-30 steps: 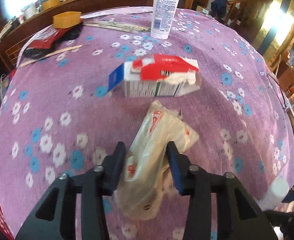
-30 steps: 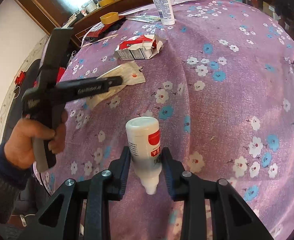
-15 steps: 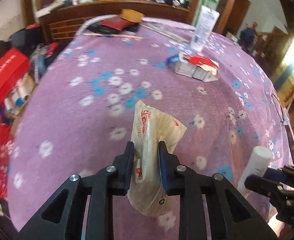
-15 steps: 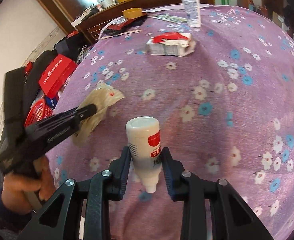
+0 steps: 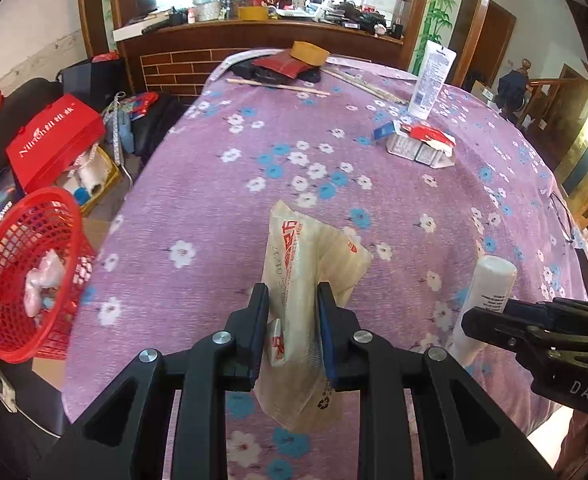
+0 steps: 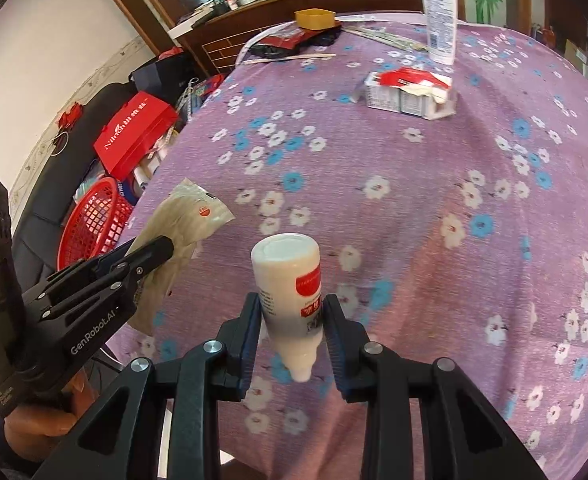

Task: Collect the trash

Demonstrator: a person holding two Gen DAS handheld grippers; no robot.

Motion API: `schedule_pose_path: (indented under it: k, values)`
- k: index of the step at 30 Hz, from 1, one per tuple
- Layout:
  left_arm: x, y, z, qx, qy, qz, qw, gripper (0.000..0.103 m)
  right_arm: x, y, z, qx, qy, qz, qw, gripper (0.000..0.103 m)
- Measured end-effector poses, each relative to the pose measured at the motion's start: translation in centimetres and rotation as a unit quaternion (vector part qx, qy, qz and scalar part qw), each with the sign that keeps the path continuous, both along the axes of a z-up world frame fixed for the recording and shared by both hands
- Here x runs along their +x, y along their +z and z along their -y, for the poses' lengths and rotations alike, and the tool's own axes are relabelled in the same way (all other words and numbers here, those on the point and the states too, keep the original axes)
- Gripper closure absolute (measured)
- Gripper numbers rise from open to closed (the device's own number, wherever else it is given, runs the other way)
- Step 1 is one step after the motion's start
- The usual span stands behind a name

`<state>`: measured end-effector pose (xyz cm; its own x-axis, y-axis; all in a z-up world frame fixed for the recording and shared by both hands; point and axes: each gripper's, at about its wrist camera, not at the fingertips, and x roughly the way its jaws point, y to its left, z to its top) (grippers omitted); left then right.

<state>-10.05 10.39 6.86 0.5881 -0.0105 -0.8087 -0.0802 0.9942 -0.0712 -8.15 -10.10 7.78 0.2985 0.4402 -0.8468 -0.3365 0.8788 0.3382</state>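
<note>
My left gripper (image 5: 290, 300) is shut on a cream plastic wrapper (image 5: 306, 256) with red print, held above the purple flowered tablecloth (image 5: 254, 152) near its left edge. My right gripper (image 6: 292, 310) is shut on a small white bottle (image 6: 288, 276) with a red label, cap end pointing down. That bottle (image 5: 486, 292) and right gripper (image 5: 534, 328) show at the lower right of the left wrist view. The wrapper (image 6: 182, 220) and left gripper (image 6: 150, 256) appear at the left of the right wrist view. A red mesh basket (image 5: 26, 272) holding crumpled trash sits on the floor left of the table.
A torn red and white carton (image 5: 422, 144) lies mid-table, with a tall white tube (image 5: 430, 80) standing behind it. A yellow dish (image 5: 310, 52), dark wrappers and chopsticks sit at the far edge. Red box (image 5: 54, 140) and bags crowd the floor at left. Glasses (image 5: 562, 216) lie at right.
The left gripper closed on the wrapper, lifted it and carried it left toward the table edge; the red basket came into view. The right gripper followed leftward, still holding the bottle.
</note>
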Motion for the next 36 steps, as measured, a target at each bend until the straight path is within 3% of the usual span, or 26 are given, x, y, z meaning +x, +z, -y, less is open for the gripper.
schedule_pose_path:
  k: [15,36]
  values:
    - [-1.3,1.6,-3.5,0.018,0.02,0.022,0.9994,0.08,-0.4,1.4,-4.0,0.007,0.023,0.021,1.0,0.069]
    - [-1.4,3.0,-5.7,0.008,0.044,0.044,0.998,0.08,0.2,3.3,-6.2,0.01,0.045,0.048,0.998,0.069]
